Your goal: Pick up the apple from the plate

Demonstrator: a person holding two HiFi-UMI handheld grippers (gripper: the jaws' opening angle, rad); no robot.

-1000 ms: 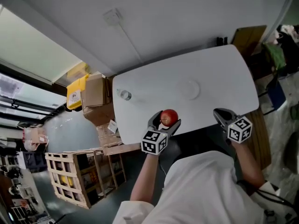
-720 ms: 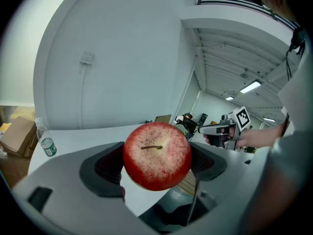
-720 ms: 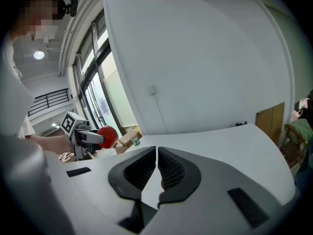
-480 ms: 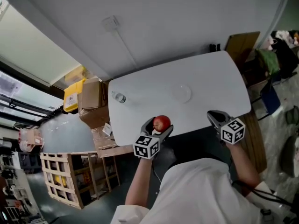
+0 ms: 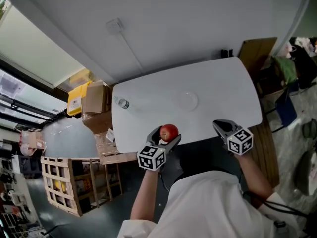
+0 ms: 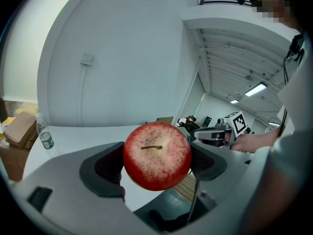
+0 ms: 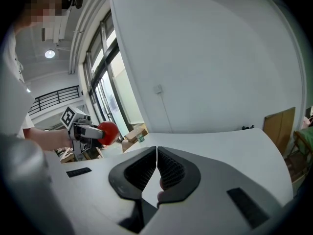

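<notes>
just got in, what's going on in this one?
A person holds a gripper in each hand. The left gripper is shut on the red apple, lifted above the near edge of the white table. The plate sits bare mid-table. The right gripper is shut on nothing, near the same edge.

White table (image 5: 223,83), rounded corners, fills the middle of my head view from centre left across to the right, with its near edge just in front of me. A white plate (image 5: 188,100) lies flat on it near the middle of the top, a bit toward the far edge, and is faint against the white surface. A small clear bottle (image 5: 123,103) stands upright at the tabletop's left end, centre left of the frame, well apart from the plate; my left gripper view shows a green label on it.
</notes>
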